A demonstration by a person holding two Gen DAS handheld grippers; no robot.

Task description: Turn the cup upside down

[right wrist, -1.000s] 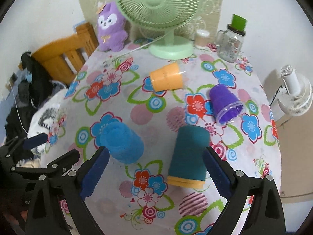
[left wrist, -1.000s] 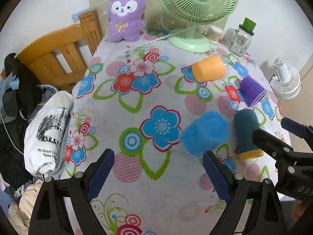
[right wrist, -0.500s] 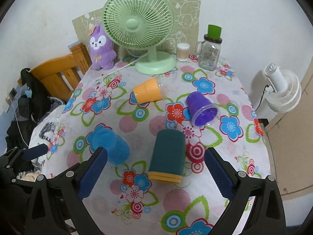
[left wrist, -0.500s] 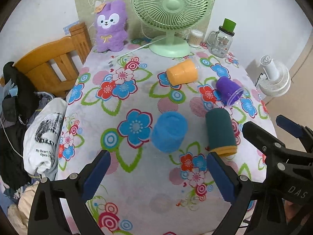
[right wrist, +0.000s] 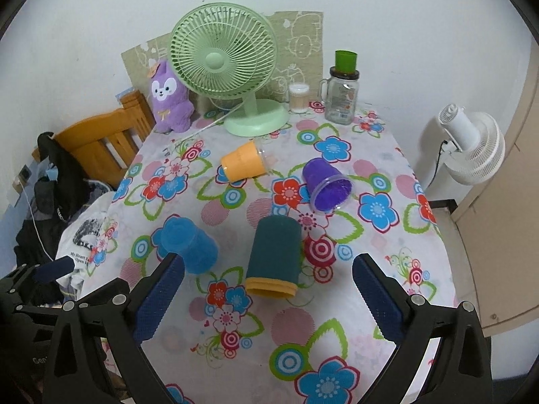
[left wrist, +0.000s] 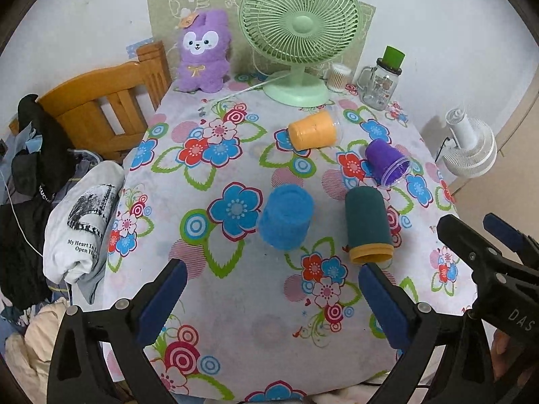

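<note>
Both your grippers have pulled back from the tabletop (right wrist: pixel 404 202), jaws spread wide and empty. Nearest the right gripper (right wrist: pixel 267 298) lies the teal cup (right wrist: pixel 274 257) on its side, yellow rim toward you; the blue cup (left wrist: pixel 286 219) sits left of it. Close across the teal cup's middle before turning it over.

Even, soft indoor light, fairly bright; shadows under the cups faint and short. Strong fisheye bending with black vignette at corners in both views. Focus sharp across the bench (left wrist: pixel 235 303); no glare, no motion blur.
</note>
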